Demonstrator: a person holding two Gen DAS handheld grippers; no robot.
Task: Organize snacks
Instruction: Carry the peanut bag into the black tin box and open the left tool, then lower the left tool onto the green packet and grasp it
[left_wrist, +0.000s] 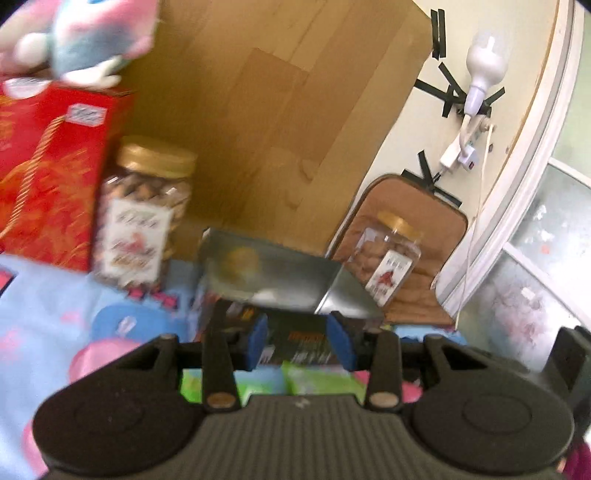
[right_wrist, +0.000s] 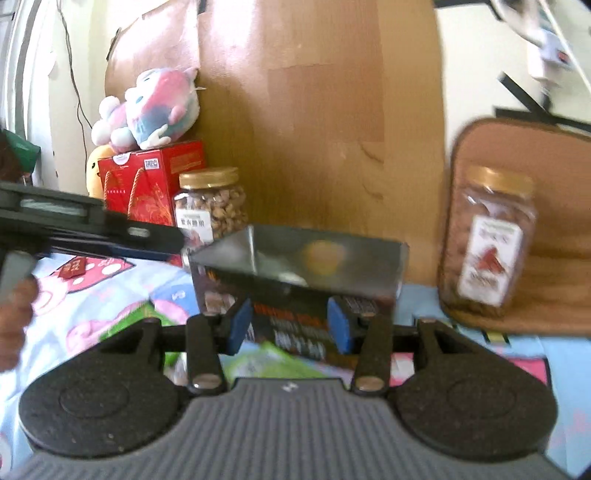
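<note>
Dark snack box (right_wrist: 295, 273) sits mid-bed (left_wrist: 44, 317); 2 nut jars (right_wrist: 212, 201) flank it. Left tongs (left_wrist: 297, 341) and right tongs (right_wrist: 290, 325) both released, empty. Green packets (left_wrist: 317, 380) before the box remain unsorted.

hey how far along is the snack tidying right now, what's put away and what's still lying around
Looks partly done. The red box and a peanut jar already stand together at the wooden board; a second jar stands apart on the brown mat. Nothing is in hand: the left gripper and right gripper both face the dark snack box without visibly gripping it. Green packets still lie loose on the bedsheet.
</note>
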